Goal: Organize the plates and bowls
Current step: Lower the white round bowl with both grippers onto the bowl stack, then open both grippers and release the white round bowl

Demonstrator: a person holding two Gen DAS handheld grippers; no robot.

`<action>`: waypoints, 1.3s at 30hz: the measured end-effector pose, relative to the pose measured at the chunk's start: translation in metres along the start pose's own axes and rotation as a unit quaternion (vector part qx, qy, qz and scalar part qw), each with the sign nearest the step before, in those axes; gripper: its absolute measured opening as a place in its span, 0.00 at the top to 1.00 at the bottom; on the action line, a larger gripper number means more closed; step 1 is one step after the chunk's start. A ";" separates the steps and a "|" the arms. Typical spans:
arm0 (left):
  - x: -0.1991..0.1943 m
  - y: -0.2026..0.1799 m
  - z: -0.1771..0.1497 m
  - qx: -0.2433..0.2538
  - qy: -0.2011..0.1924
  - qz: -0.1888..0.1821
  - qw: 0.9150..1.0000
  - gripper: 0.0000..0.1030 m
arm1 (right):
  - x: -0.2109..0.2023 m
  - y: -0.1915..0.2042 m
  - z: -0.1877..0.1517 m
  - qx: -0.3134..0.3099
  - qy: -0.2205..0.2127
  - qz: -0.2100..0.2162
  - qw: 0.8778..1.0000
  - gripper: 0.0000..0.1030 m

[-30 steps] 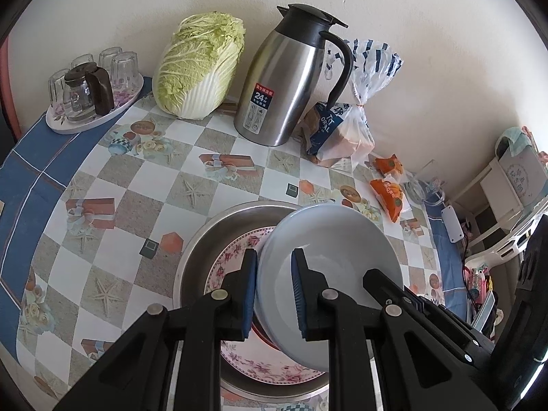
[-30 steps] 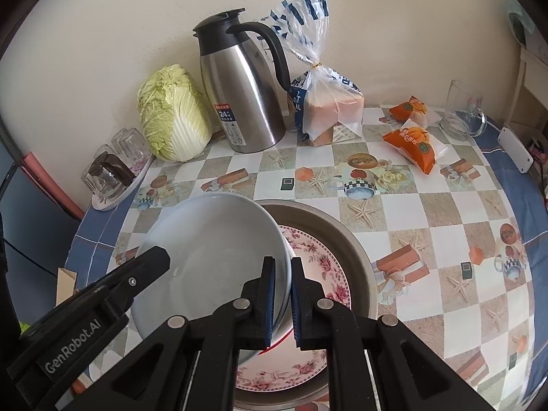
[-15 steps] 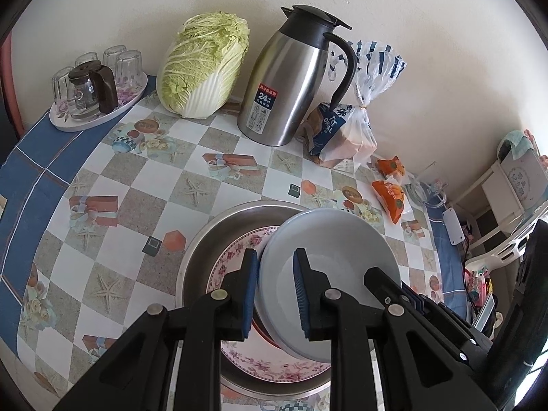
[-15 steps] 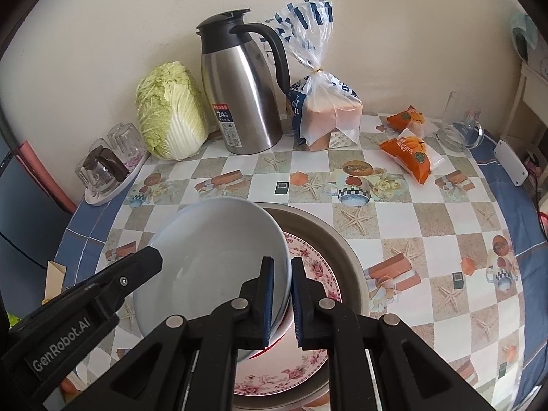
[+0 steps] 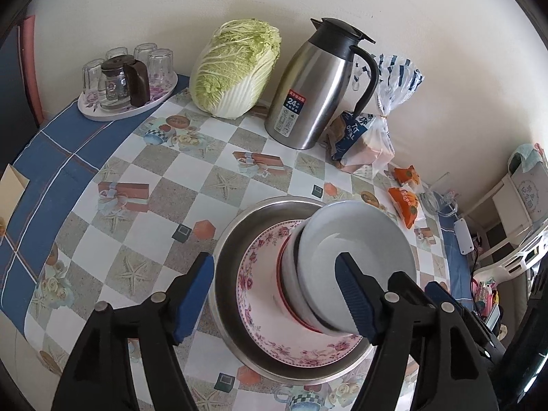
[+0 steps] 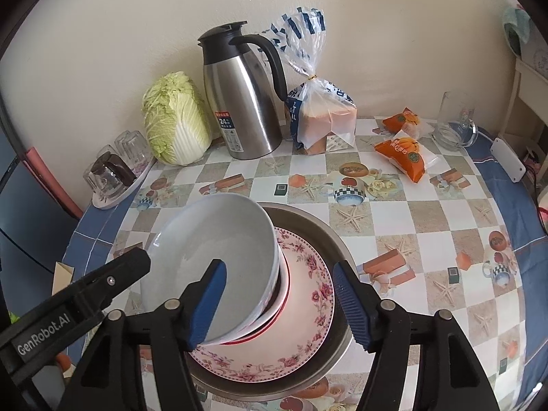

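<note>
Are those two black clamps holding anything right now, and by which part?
Nothing is held. Both the left gripper and right gripper are open; the white bowl sits tilted on the stacked dishes.

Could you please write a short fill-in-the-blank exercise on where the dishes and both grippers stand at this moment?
1. The white bowl sits on top of a stack of ____.
2. That stack rests on the floral plate inside the ____ basin.
3. The left gripper is ____.
4. The right gripper grips ____.

Missing words: bowls; metal; open; nothing
</note>
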State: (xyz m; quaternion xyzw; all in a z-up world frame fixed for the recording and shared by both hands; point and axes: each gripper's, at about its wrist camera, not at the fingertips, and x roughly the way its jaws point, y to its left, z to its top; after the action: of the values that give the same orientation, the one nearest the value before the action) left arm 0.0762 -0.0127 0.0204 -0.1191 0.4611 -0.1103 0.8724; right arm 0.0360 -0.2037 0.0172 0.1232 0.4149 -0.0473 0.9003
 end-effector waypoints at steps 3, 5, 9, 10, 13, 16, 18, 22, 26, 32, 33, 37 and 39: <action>-0.004 0.008 -0.006 -0.005 -0.002 0.008 1.000 0.15 | -0.007 -0.001 -0.005 -0.006 -0.010 0.000 1.000 0.21; -0.006 0.014 -0.010 -0.005 -0.003 0.014 1.000 0.14 | -0.010 -0.002 -0.009 -0.008 -0.014 -0.001 1.000 0.16; -0.008 0.025 -0.017 -0.009 -0.006 0.022 1.000 0.11 | -0.016 -0.004 -0.018 -0.012 -0.022 -0.003 1.000 0.00; -0.008 0.028 -0.019 -0.009 -0.007 0.028 1.000 0.10 | -0.018 -0.004 -0.021 -0.014 -0.025 -0.003 1.000 0.00; -0.008 0.035 -0.022 -0.007 -0.010 0.046 0.999 0.05 | -0.021 -0.005 -0.028 -0.018 -0.032 -0.006 0.999 0.00; -0.008 0.041 -0.025 -0.004 -0.003 0.043 0.999 0.05 | -0.021 -0.007 -0.036 -0.020 -0.031 -0.010 0.999 0.00; -0.008 0.042 -0.027 0.003 -0.003 0.055 0.998 0.05 | -0.019 -0.009 -0.039 -0.020 -0.027 -0.010 0.999 0.00; -0.009 0.045 -0.030 0.019 -0.003 0.080 0.997 0.05 | -0.015 -0.012 -0.046 -0.023 -0.020 -0.017 0.999 0.00; -0.008 0.047 -0.034 0.031 0.001 0.078 0.996 0.05 | -0.013 -0.014 -0.051 -0.024 -0.013 -0.020 0.999 0.00; 0.006 0.043 -0.041 0.068 0.027 0.102 0.992 0.05 | -0.006 -0.014 -0.059 -0.032 0.003 -0.029 0.999 0.00; 0.007 0.042 -0.043 0.077 0.029 0.112 0.990 0.05 | -0.004 -0.014 -0.060 -0.033 0.007 -0.030 0.999 0.00; 0.016 0.039 -0.047 0.097 0.041 0.121 0.987 0.05 | 0.003 -0.015 -0.063 -0.037 0.023 -0.039 0.998 0.00; 0.020 0.040 -0.049 0.098 0.049 0.122 0.986 0.05 | 0.007 -0.016 -0.064 -0.037 0.031 -0.044 0.998 0.00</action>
State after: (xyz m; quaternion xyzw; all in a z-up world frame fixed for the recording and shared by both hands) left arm 0.0501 0.0136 -0.0341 0.0299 0.5014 -0.0531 0.8631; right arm -0.0100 -0.2026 -0.0312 0.0725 0.4495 -0.0675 0.8878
